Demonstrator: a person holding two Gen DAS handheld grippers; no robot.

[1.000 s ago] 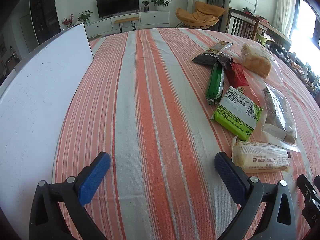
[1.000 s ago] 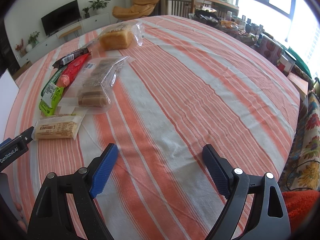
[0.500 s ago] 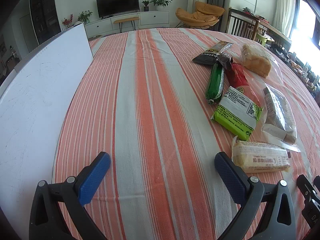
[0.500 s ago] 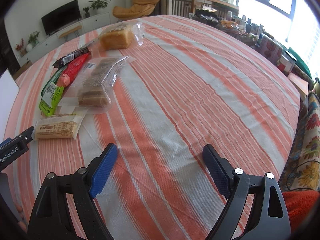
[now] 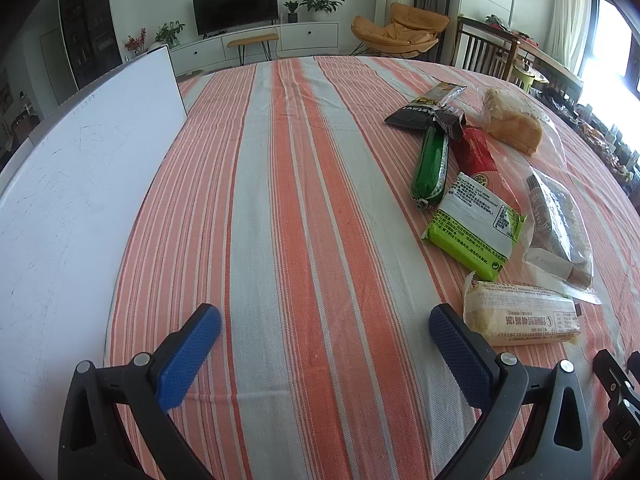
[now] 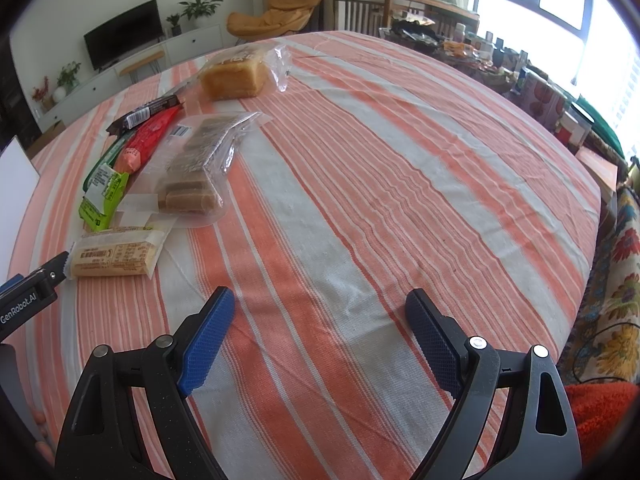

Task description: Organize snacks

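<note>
Snacks lie in a row on the striped tablecloth. Nearest me is a pale cracker pack (image 5: 520, 314) (image 6: 116, 258), then a lime-green packet (image 5: 474, 230) (image 6: 100, 196), a green tube (image 5: 430, 164), a red packet (image 5: 478, 150) (image 6: 150, 138), a dark wrapper (image 5: 424, 110) (image 6: 144, 114), a clear bag of brown bars (image 5: 558, 224) (image 6: 196, 172) and a bagged bread loaf (image 5: 512, 122) (image 6: 234, 74). My left gripper (image 5: 324, 324) is open over bare cloth, its right finger close to the cracker pack. My right gripper (image 6: 320, 306) is open, right of the snacks, holding nothing.
A white board (image 5: 68, 200) covers the table's left side. The table edge (image 6: 592, 216) falls off at the right toward cluttered shelves and a floral cloth. Chairs and a TV cabinet stand beyond the far end. Broad bare cloth lies between the board and the snacks.
</note>
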